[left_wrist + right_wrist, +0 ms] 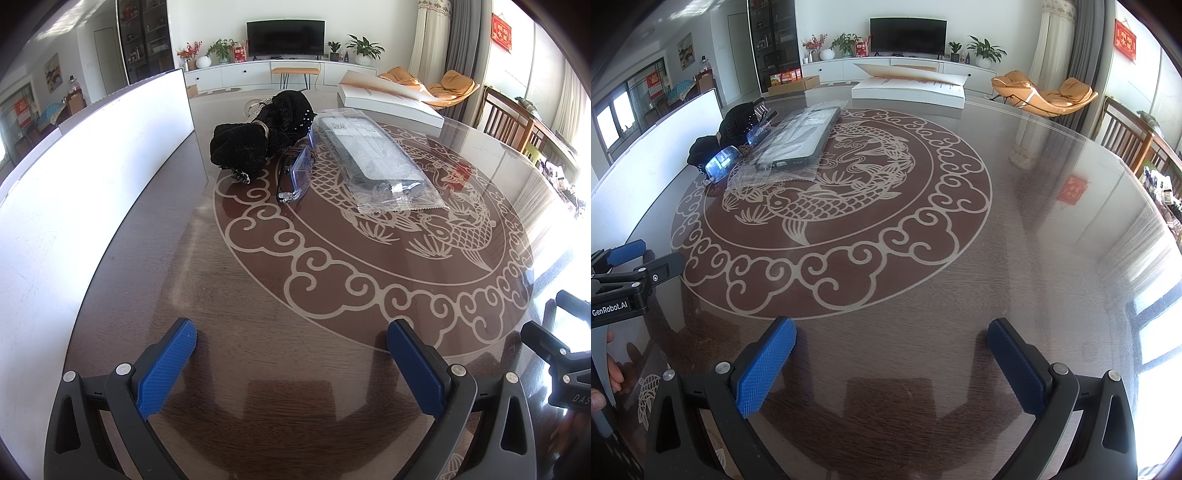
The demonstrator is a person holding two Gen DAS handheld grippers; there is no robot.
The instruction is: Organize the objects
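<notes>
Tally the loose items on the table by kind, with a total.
Black fabric bundle: 1
Eyeglasses: 1
Phone case in clear plastic bag: 1
White open box: 1
White upright panel at the table edge: 1
Total: 5

Black gripper [890, 354] frames; blue textured pads [764, 365]; silver screws [723, 367]; "GenRobot.AI" lettering.

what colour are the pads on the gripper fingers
Blue, with a textured surface, on black fingers. Clearest in the left wrist view; the right gripper has the same pads.
</notes>
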